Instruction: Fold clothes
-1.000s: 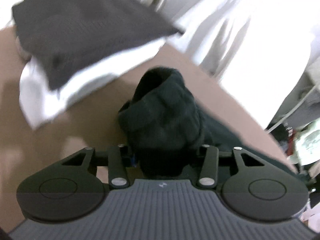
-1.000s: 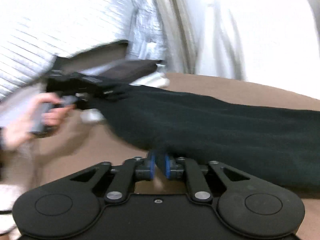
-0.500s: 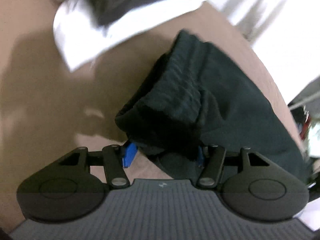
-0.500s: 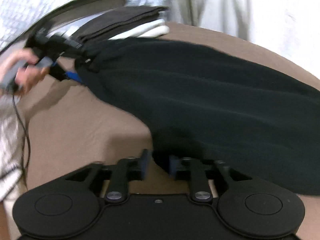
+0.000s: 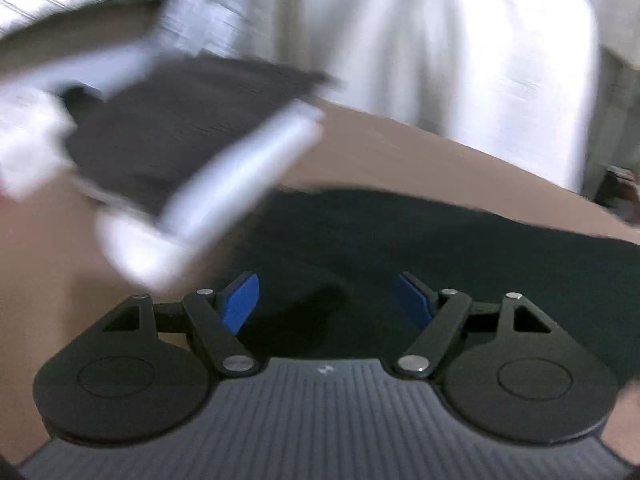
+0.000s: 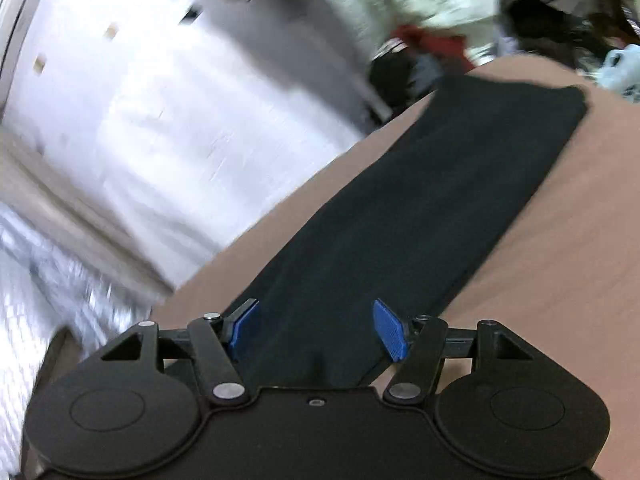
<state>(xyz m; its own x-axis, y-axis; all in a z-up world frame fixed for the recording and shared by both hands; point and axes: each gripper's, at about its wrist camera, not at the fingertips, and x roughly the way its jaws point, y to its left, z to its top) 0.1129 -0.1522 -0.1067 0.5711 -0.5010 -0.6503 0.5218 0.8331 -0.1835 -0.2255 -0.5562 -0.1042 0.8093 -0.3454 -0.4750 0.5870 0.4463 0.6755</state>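
Observation:
A long black garment (image 6: pixel 440 208) lies flat on the tan table (image 6: pixel 560 264), stretched away from me in the right wrist view. In the left wrist view the same black garment (image 5: pixel 460 264) spreads to the right. My left gripper (image 5: pixel 326 292) hangs over its near end with jaws opening; the blue pads (image 5: pixel 240 298) stand apart from the cloth and grip nothing. My right gripper (image 6: pixel 316 328) is over the garment's other end, jaws also opening, pads clear of the fabric below.
A stack of folded clothes (image 5: pixel 188 136), dark grey on top and white beneath, sits on the table at the left, blurred by motion. White curtains (image 5: pixel 460 60) hang behind the table. A heap of mixed clothing (image 6: pixel 440 8) lies past the table's far edge.
Both grippers have let go of the black garment and opened wide. The bunched cloth now lies flat on the table. Both views have swung sharply, and the right one has rolled.

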